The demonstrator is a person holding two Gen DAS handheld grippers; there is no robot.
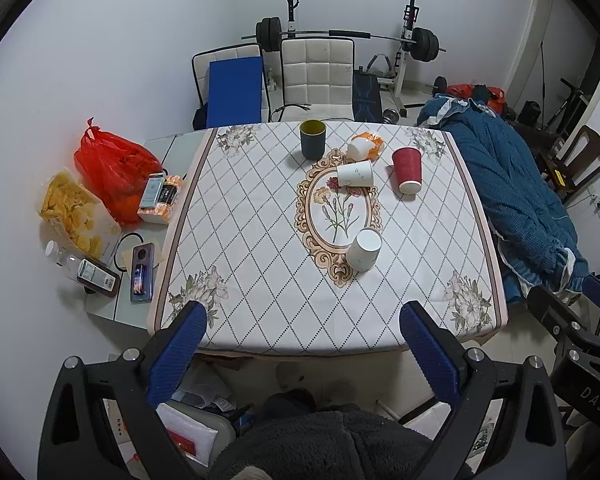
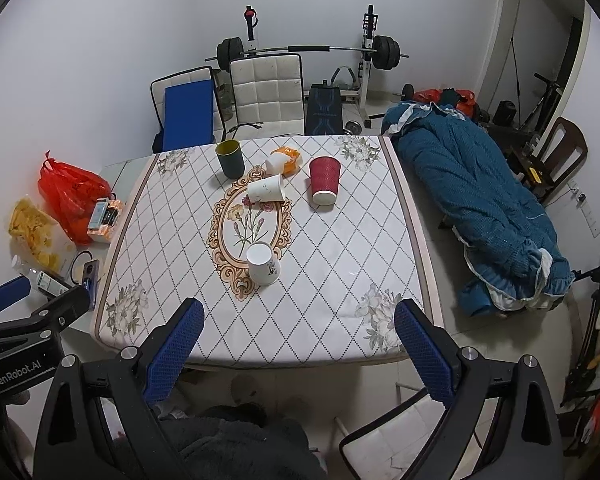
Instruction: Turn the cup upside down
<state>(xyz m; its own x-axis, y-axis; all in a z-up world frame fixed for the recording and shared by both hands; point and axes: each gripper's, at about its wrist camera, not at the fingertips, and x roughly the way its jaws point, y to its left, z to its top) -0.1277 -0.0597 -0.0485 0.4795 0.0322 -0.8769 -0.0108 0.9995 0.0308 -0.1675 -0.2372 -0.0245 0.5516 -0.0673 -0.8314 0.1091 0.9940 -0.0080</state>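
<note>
Several cups stand on the patterned tablecloth (image 1: 260,280). A dark green cup (image 1: 313,139) (image 2: 230,159) stands upright at the back. A red paper cup (image 1: 406,170) (image 2: 324,180) lies tilted on its side, as do a white paper cup (image 1: 355,174) (image 2: 265,189) and an orange-white cup (image 1: 365,146) (image 2: 284,161). A white cup (image 1: 364,249) (image 2: 262,264) near the front stands upside down. My left gripper (image 1: 302,314) and my right gripper (image 2: 300,312) are open and empty, held over the table's front edge, well short of the cups.
A red bag (image 1: 116,168), a chips bag (image 1: 74,212), boxes, a bottle and a phone (image 1: 142,272) lie on the side table at left. Two chairs (image 1: 318,76) and a barbell rack stand behind. A blue quilt (image 1: 512,196) lies at right.
</note>
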